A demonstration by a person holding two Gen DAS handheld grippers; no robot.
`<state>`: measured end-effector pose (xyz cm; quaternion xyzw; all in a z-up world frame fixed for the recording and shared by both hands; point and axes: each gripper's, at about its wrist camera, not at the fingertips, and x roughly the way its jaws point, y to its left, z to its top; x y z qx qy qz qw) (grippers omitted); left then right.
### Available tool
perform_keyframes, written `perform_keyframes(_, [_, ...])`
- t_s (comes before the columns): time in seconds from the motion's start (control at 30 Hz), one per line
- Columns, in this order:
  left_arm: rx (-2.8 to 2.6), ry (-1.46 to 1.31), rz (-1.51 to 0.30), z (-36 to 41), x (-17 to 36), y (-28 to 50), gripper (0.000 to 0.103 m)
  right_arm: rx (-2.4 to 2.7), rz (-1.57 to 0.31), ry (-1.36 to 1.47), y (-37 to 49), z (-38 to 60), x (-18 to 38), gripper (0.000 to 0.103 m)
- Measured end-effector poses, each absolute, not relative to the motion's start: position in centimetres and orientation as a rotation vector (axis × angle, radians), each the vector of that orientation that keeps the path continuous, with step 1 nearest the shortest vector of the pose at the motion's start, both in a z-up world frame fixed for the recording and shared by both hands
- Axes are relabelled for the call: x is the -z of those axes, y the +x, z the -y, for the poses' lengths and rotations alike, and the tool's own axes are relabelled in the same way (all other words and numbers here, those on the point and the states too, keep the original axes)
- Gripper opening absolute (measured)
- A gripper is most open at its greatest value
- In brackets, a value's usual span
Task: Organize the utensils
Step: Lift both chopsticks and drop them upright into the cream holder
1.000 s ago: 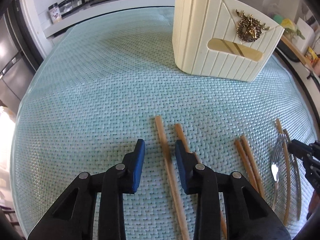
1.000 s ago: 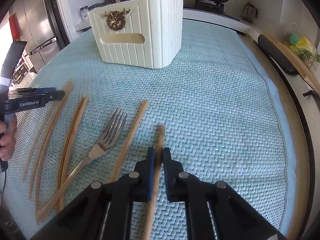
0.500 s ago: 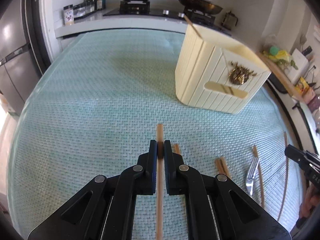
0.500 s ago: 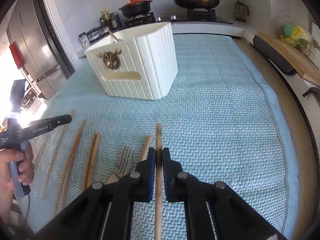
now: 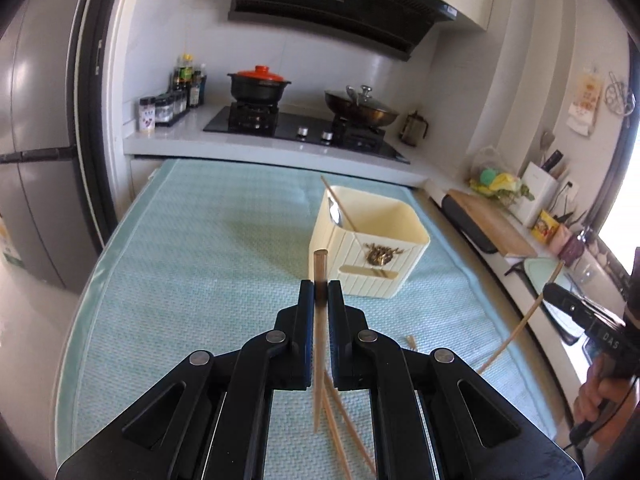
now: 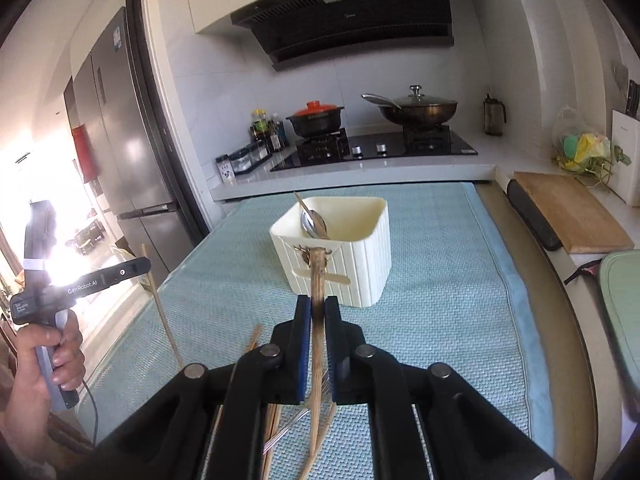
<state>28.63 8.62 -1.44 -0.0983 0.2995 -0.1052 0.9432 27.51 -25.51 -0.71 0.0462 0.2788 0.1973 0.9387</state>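
Note:
My left gripper (image 5: 320, 292) is shut on a wooden chopstick (image 5: 320, 268) and holds it in the air over the pale green mat (image 5: 200, 260). The chopstick's tip points at the cream ribbed holder (image 5: 344, 252) ahead. My right gripper (image 6: 317, 308) is shut on a second chopstick (image 6: 318, 276), also in the air in front of the holder (image 6: 368, 268). A metal spoon (image 6: 314, 224) and one chopstick lean inside the holder. Loose chopsticks (image 5: 344, 432) and a fork (image 6: 288, 428) lie on the mat beneath the grippers.
Beyond the mat's far edge stands a stove with a red-lidded pot (image 5: 259, 84) and a lidded wok (image 6: 416, 108). A wooden cutting board (image 6: 568, 216) lies to the right and a steel fridge (image 5: 32, 140) stands on the left. A person's hand (image 6: 44, 356) holds the left gripper's handle.
The left gripper, open around a chopstick a second ago, has shut on it. Both grippers have lifted their chopsticks well above the mat and tilted up toward the holder.

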Motion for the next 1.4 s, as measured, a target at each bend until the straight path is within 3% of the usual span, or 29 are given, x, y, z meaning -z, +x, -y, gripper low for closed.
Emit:
perform_keyframes(0.5, [0.27,-0.228,-0.495,-8.6,-4.0,28.8,0.004,-0.374,-0.416,0.046,26.0,24.2,-4.6,0.007])
perform_keyframes(0.97, [0.261,-0.185,-0.283,-5.9,-11.8,35.9,0.004,-0.325,-0.273,0.029,33.1,22.5,-10.3,0.007])
perform_keyframes(1.2, [0.251,-0.207,-0.314,-3.8,-10.5,42.4,0.004,-0.31,-0.23,0.004,38.7,21.3,-10.6,0.007])
perform_keyframes(1.4, [0.268,-0.215,-0.521,-2.1,-5.2,48.2,0.004,-0.329,-0.427,0.001,45.4,20.4,-6.2,0.007])
